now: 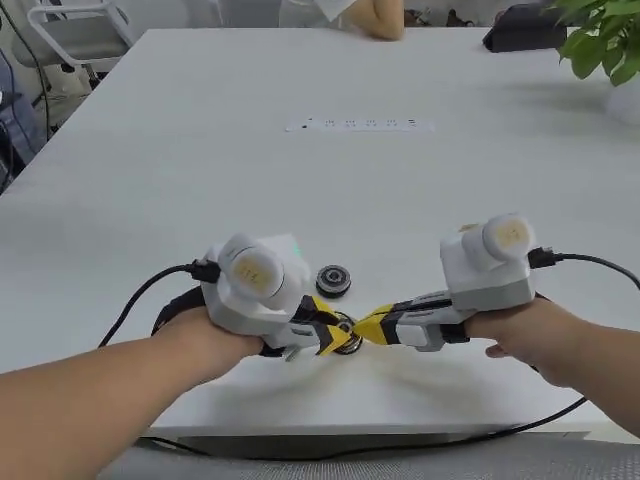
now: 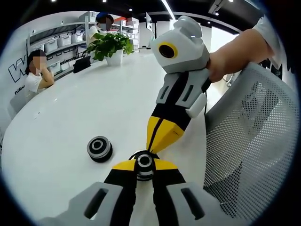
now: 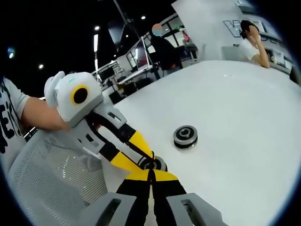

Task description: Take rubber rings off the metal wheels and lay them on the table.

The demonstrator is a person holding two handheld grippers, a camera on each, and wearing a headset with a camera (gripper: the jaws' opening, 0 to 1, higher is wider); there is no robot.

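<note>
1. nearest, low at the table's front edge, are the person's left hand (image 1: pixel 215 345) and right hand (image 1: pixel 525 335), each wrapped round the grey body of a gripper.
2. left gripper (image 1: pixel 335 338), black with yellow tips, points to the right. its jaws are clamped on either side of a small silver metal wheel (image 2: pixel 144 162) that wears a black rubber ring, held just over the white table (image 1: pixel 200 180).
3. right gripper (image 1: pixel 368 325), of the same make, points to the left and meets it nose to nose. its jaws are drawn together to a point that touches the held wheel's rim on the side away from the left gripper. i cannot tell whether a lip of the ring is nipped between them.
4. the relation that counts, as i judge it, is that the ring lies straight ahead of the right gripper's tips, with both grippers along one line. the peel should therefore run away from the left gripper, which acts as the anchor.
5. just beyond, a second black-ringed metal wheel (image 1: pixel 333 280) lies flat on the table. it is apart from both grippers and a touch nearer the left one, and its ring is not yet off.
6. farther off are a white power strip (image 1: pixel 360 125) and, at the far right corner, a green leafy plant (image 1: pixel 600 40).
</note>
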